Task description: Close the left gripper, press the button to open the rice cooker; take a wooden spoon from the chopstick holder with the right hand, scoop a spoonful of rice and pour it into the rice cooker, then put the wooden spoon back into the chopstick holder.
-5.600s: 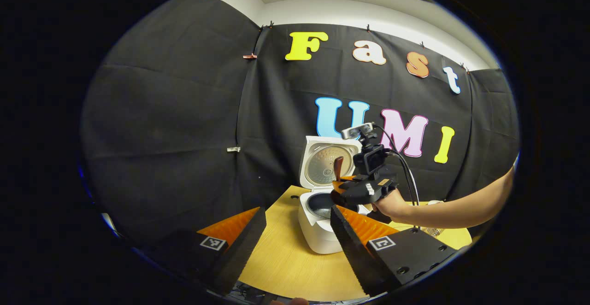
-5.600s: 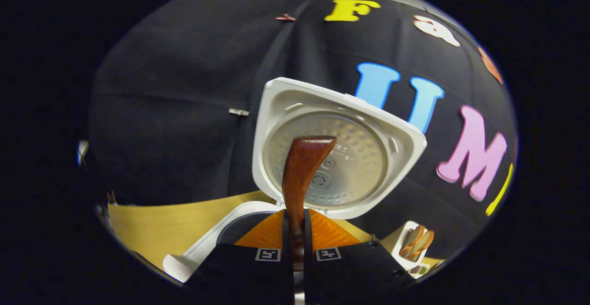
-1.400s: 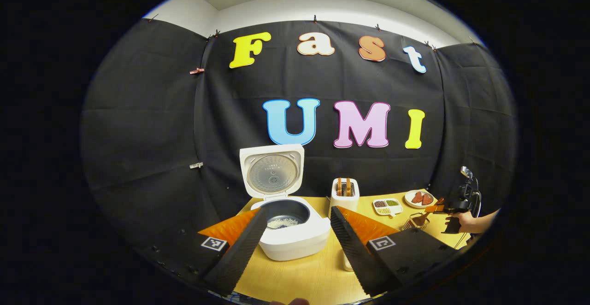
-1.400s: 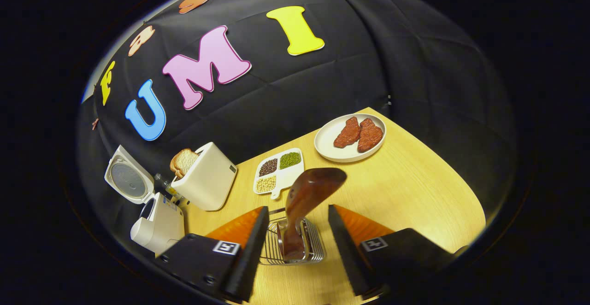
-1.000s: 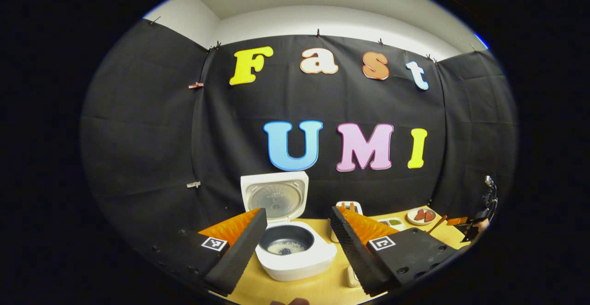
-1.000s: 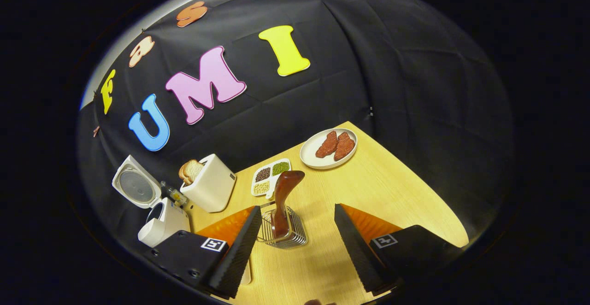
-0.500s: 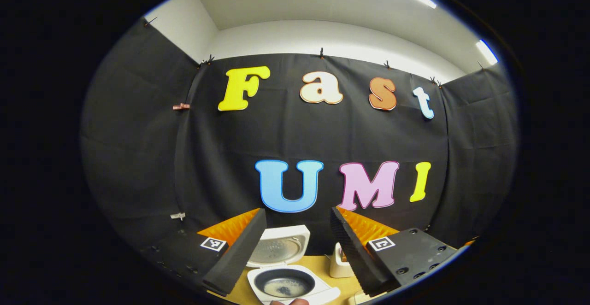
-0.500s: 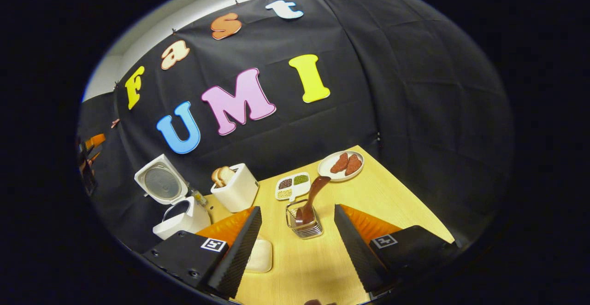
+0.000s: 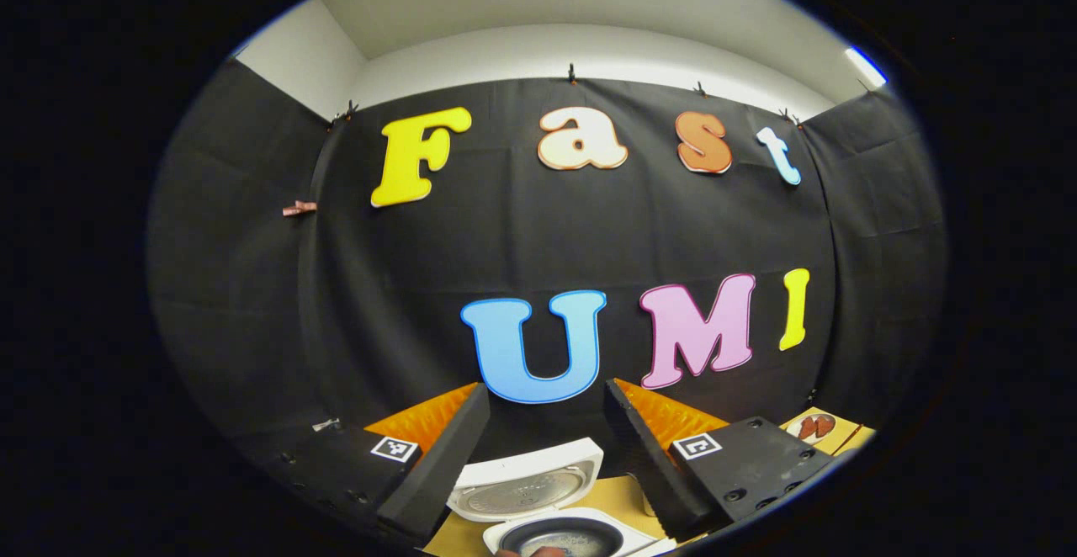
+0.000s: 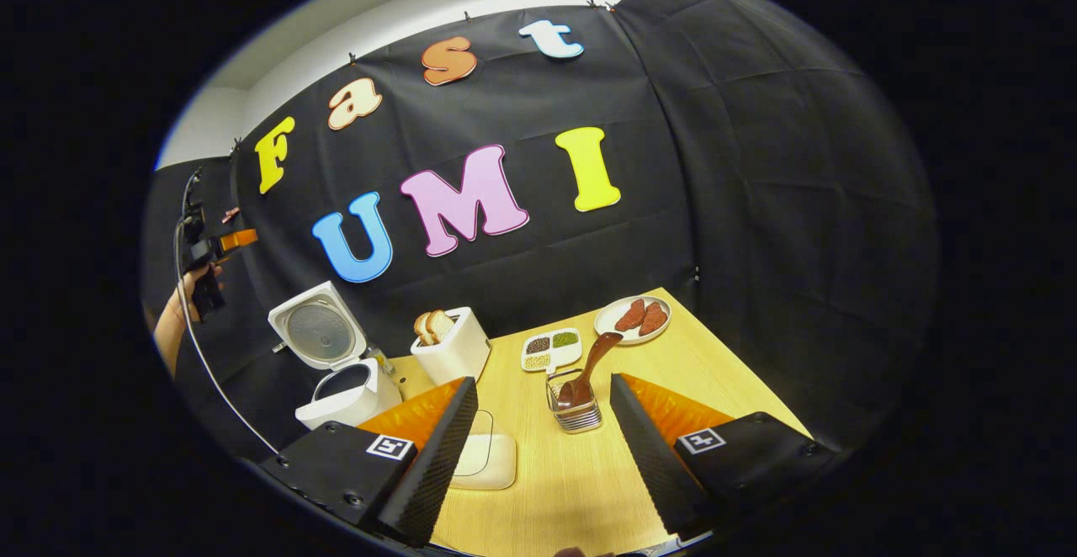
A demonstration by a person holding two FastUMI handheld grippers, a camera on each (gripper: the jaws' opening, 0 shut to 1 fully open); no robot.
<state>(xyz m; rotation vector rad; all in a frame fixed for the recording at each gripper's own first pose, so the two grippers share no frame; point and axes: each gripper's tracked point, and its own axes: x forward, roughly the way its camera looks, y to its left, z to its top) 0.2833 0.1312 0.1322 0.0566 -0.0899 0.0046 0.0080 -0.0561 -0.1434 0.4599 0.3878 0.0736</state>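
Table wide, yellow wood. Rice cooker at far left of table, lid up. Toaster with bread beside it. Plate with meat at back. Right gripper above table, fingers spread, holds nothing. Left gripper high up, fingers spread, holds nothing. Chopstick holder between right fingers but farther off. Wooden spoon stands tilted inside it.

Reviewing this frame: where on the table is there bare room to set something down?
Bare wood lies along the table's right edge, right of the chopstick holder and below the plate. Crowded: the back row of rice cooker, toaster, divided dish and plate.
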